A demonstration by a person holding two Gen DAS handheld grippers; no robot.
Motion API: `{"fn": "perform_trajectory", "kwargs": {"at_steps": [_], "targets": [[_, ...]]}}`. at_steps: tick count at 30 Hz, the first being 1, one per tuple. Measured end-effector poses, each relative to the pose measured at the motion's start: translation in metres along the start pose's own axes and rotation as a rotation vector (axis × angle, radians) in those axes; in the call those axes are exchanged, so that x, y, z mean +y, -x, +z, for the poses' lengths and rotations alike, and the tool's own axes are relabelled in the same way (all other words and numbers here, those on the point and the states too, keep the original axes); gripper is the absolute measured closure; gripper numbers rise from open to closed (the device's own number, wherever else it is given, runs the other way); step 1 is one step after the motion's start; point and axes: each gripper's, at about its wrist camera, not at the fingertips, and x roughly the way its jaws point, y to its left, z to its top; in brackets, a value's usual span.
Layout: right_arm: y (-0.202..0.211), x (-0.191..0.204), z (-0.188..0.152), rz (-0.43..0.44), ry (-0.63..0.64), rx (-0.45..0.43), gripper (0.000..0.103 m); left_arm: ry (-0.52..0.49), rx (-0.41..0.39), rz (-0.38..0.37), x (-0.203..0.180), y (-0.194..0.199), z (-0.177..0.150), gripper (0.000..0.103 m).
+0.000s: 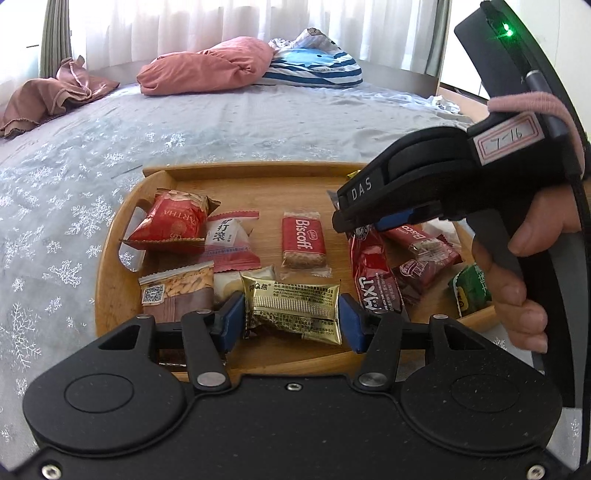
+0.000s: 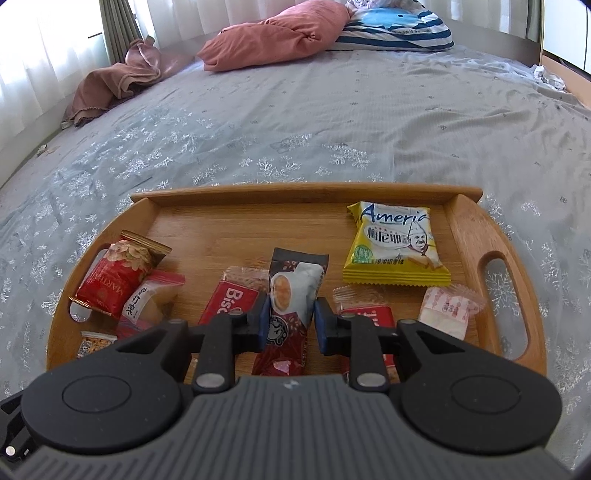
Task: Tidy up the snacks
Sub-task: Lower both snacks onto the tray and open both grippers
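You are working over a bed (image 2: pixel 332 110) with a snowflake-print cover, on which a wooden tray (image 2: pixel 465 236) with cut-out handles sits, snacks scattered across it. At twelve o'clock beyond the tray lie a pink pillow (image 2: pixel 280 33) and a striped blue cushion (image 2: pixel 395 29). On the tray, a yellow cracker bag (image 2: pixel 395 247) lies toward one o'clock, a red Martha packet (image 2: pixel 114 277) at nine o'clock, and a red Biscoff biscuit (image 1: pixel 303 238) near the centre. Your right gripper (image 2: pixel 290 321) has its blue pads on either side of a dark red snack packet (image 2: pixel 291 295), pinching it. Your left gripper (image 1: pixel 291 317) stands partly spread around a gold foil packet (image 1: pixel 295 310) at the tray's six o'clock edge; whether its pads touch the foil I cannot tell.
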Motion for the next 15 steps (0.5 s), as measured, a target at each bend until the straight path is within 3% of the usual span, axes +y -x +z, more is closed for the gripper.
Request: {"fn": "perform_trajectory", "kwargs": {"at_steps": [11,15], "targets": [[-0.0027,-0.0017,-0.0035,0.013,-0.026,0.002,0.058,-0.002,0.006,0.014,-0.0005,-0.0011,0.0009,0.049],[0.0002,-0.0025,-0.0036,0.015,-0.03,-0.005,0.058,-0.002,0.012,0.023,0.0002,-0.0013,0.0014,0.048]]}}
